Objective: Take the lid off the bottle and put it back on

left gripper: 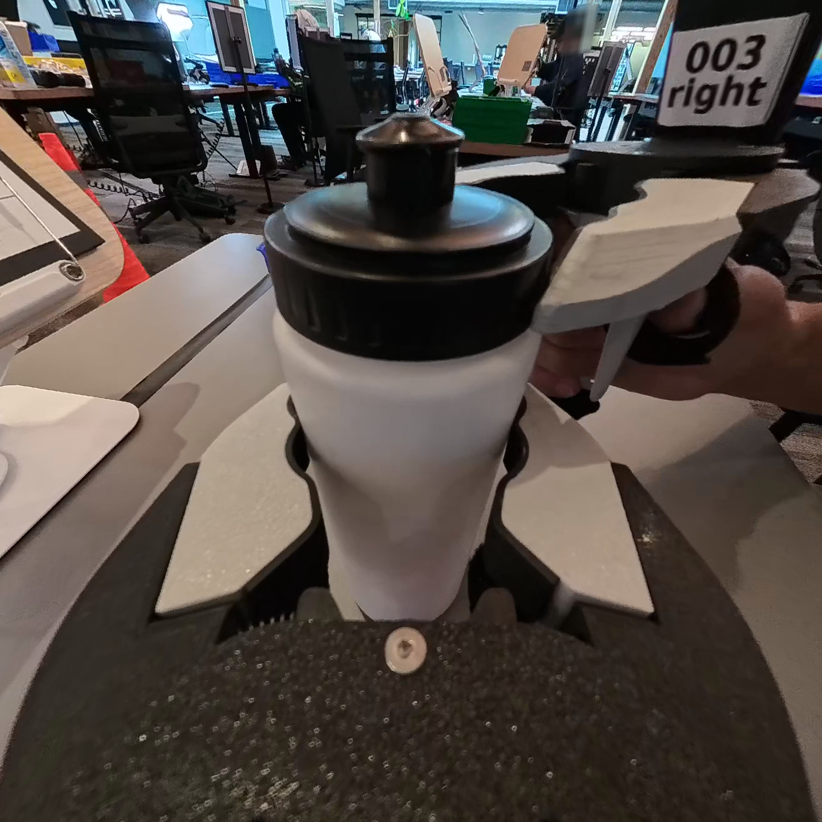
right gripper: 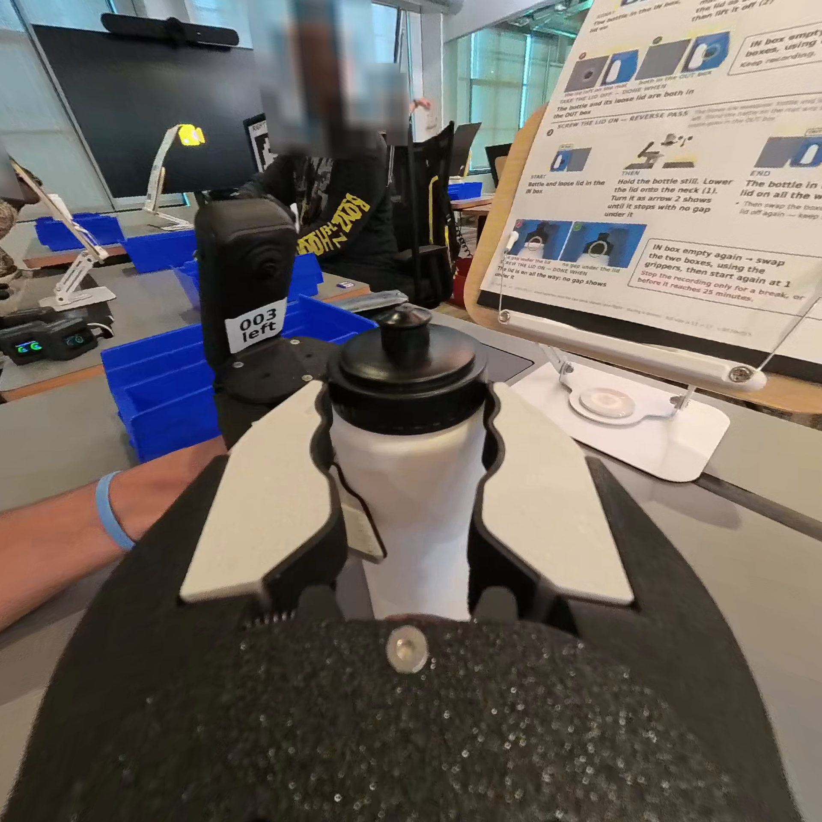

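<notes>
White plastic bottle with a black ribbed screw lid is seen upright above the grey worktop, clenched around its body by the left tongs. At the lid's level it is flanked by the right tongs, but whether their pads press cannot be told. Blue bins and an instruction stand are seen nearby.

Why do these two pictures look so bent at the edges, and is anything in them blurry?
Left wrist view: the wide lens bows the table and swells the white bottle; its black lid is smeared, and the office behind is soft. Right wrist view: the same bulge; the lid shows a dull sheen, and the blue bins are fairly crisp.
</notes>
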`<state>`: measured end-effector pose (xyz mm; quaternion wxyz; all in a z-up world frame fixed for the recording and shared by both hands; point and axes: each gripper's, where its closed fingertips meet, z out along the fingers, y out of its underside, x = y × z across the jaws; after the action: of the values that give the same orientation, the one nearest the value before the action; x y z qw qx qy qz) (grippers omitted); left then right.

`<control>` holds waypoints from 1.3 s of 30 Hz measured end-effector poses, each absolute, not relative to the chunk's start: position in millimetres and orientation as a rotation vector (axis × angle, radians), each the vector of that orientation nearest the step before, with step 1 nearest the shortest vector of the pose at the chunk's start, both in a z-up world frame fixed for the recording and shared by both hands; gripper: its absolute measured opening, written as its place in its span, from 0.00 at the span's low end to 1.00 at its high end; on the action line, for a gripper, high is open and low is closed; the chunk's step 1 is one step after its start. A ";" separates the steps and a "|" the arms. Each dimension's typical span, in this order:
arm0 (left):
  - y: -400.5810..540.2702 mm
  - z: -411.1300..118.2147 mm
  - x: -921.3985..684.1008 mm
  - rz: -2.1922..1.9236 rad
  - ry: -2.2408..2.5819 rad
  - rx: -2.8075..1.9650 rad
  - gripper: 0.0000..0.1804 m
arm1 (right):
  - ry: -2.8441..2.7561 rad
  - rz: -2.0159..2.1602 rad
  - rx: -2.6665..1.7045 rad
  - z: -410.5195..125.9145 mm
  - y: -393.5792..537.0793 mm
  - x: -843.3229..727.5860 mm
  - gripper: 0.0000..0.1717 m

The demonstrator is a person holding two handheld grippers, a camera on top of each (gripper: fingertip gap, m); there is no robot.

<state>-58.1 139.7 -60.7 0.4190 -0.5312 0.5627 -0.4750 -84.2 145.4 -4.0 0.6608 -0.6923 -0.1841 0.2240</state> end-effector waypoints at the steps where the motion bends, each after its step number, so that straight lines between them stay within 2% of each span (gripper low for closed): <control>1: 139.2 -60.8 -58.1 -1.192 1.415 -1.330 0.49 | -0.435 0.525 -1.563 -4.0 145.0 -84.2 0.38; 11: 132.9 -60.8 -57.4 -1.214 1.445 -1.306 0.48 | -0.935 0.936 -1.585 -5.2 138.7 -82.7 0.38; 15: 132.8 -60.7 -57.7 -1.213 1.446 -1.306 0.48 | -0.982 0.959 -1.590 -3.7 139.3 -83.1 0.38; 18: 131.3 -61.0 -56.9 -1.195 1.453 -1.306 0.49 | -0.757 0.974 -1.562 6.7 137.4 -79.7 0.49; 20: 131.6 -60.9 -57.0 -1.194 1.448 -1.309 0.49 | -0.601 0.831 -1.525 8.6 138.7 -74.9 0.52; 27: 132.5 -60.7 -57.0 -1.180 1.430 -1.324 0.49 | -0.209 0.320 -1.587 -4.6 146.3 -73.3 0.51; 29: 131.7 -60.7 -56.9 -1.172 1.431 -1.322 0.48 | -0.192 0.338 -1.597 -5.1 145.6 -82.4 0.44; 32: 130.4 -60.6 -58.0 -1.175 1.437 -1.318 0.49 | -0.186 0.355 -1.600 -3.9 144.8 -84.4 0.41; 39: 129.7 -60.5 -58.1 -1.185 1.443 -1.315 0.49 | -0.546 0.681 -1.601 -4.2 143.0 -87.6 0.41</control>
<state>-58.1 129.7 -60.5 0.4158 -0.5238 0.5744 -0.4720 -87.6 143.0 -4.2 0.6124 -0.6941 -0.2369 0.2952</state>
